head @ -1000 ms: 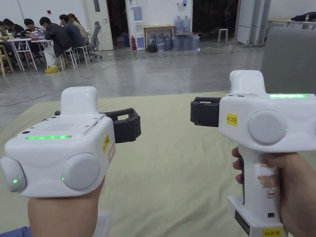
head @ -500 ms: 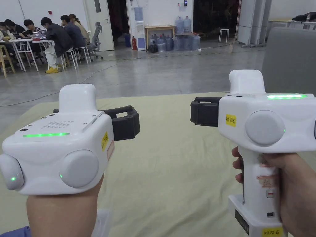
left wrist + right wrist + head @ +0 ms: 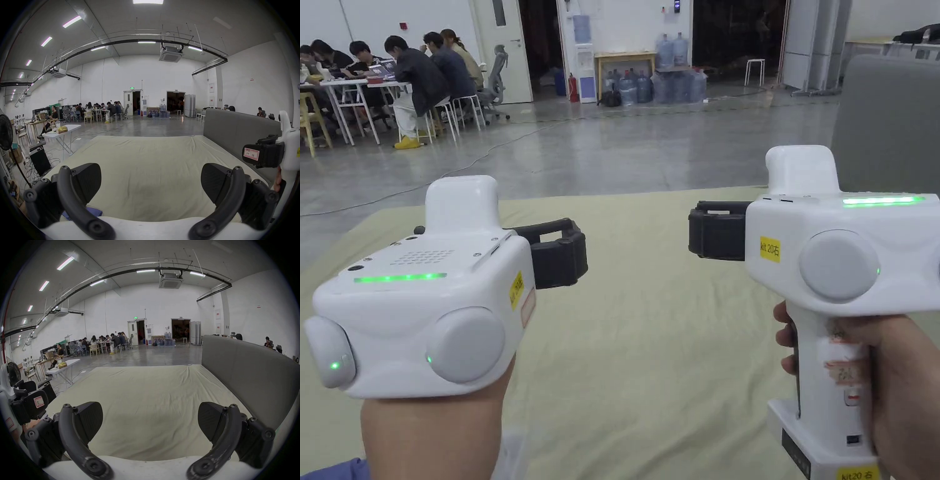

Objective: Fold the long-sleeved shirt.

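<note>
I hold both grippers side by side in the air over a bed with a pale yellow-green sheet (image 3: 650, 350). My left gripper (image 3: 559, 253) is open; in the left gripper view its jaws stand wide apart (image 3: 151, 181) with nothing between them. My right gripper (image 3: 715, 230) is open too, its jaws spread over bare sheet in the right gripper view (image 3: 150, 420). Each gripper shows at the edge of the other's view: the right gripper (image 3: 263, 154) and the left gripper (image 3: 30, 404). A scrap of blue cloth (image 3: 95, 211) peeks out under the left jaw; I cannot tell what it is.
A grey padded headboard (image 3: 887, 119) runs along the bed's right side. Past the far edge lies grey concrete floor (image 3: 600, 144). Several people sit at tables (image 3: 412, 69) at the far left. A white folding table (image 3: 65, 129) and a fan (image 3: 4, 131) stand left of the bed.
Both grippers bob by a small amount above the bed. Their jaws stand as before.
</note>
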### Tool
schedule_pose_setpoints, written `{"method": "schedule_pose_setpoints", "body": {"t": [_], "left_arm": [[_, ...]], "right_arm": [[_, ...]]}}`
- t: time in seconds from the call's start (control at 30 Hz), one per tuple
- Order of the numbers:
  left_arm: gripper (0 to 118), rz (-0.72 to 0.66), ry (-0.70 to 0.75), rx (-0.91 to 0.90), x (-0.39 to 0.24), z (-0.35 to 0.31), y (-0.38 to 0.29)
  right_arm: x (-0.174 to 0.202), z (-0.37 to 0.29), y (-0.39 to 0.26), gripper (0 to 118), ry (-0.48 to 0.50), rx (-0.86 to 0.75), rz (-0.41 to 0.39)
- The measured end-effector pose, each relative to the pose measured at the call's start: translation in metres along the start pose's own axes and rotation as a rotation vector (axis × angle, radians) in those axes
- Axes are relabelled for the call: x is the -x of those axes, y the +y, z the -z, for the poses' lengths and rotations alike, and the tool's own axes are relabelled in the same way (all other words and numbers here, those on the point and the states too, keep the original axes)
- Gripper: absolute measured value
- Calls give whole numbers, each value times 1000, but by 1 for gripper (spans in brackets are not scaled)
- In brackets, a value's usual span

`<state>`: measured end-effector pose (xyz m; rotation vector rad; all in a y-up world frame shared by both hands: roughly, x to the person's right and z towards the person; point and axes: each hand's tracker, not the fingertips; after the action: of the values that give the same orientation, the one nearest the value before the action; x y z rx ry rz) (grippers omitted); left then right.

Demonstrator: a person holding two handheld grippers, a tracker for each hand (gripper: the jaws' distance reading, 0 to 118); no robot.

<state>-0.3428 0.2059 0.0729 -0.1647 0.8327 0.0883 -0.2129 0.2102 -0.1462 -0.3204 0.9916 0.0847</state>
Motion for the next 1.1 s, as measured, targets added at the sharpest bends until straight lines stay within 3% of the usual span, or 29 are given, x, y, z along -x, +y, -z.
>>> {"method": "schedule_pose_setpoints", "body": {"t": [1.1], "left_arm": [[118, -6, 3, 17, 8, 6, -1]], "right_arm": [[1, 3, -2, 116, 4, 7, -8]]}}
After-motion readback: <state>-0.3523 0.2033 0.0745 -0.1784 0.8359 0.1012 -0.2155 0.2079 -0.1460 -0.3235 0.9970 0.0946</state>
